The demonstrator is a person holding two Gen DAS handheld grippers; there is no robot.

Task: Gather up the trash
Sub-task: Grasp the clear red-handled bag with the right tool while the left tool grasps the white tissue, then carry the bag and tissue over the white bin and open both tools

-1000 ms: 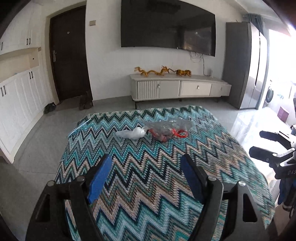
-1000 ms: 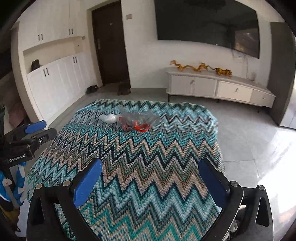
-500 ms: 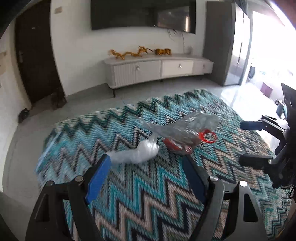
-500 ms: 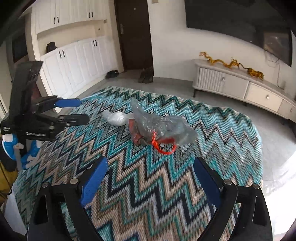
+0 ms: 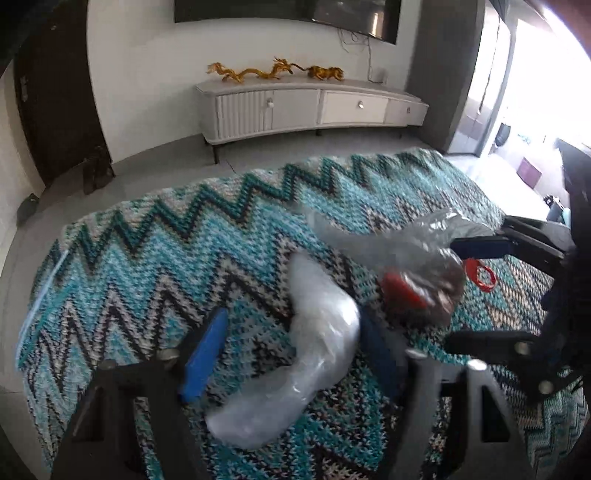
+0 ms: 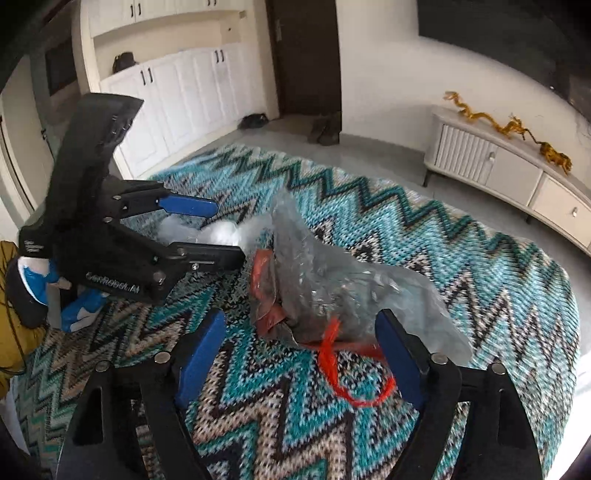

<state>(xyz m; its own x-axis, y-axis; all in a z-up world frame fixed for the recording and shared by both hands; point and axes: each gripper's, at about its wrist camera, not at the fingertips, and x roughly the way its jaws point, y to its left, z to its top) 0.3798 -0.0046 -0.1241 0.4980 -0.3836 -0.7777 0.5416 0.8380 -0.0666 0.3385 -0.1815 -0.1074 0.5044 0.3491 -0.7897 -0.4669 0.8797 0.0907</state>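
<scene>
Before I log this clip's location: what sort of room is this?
Most likely a home living room: a wall-mounted television hangs above a low white media console, and shoes sit by a dark door.

Domestic living room. Wall-mounted television (image 5: 288, 14) above a low white media cabinet (image 5: 314, 107) bearing golden dragon figurines (image 5: 258, 72). Dark entrance door (image 6: 306, 55) with shoes (image 6: 325, 129) on the tiled floor beside it. White built-in cupboards (image 6: 177, 99). Zigzag-patterned knitted cloth (image 6: 424, 229) over a table.
</scene>
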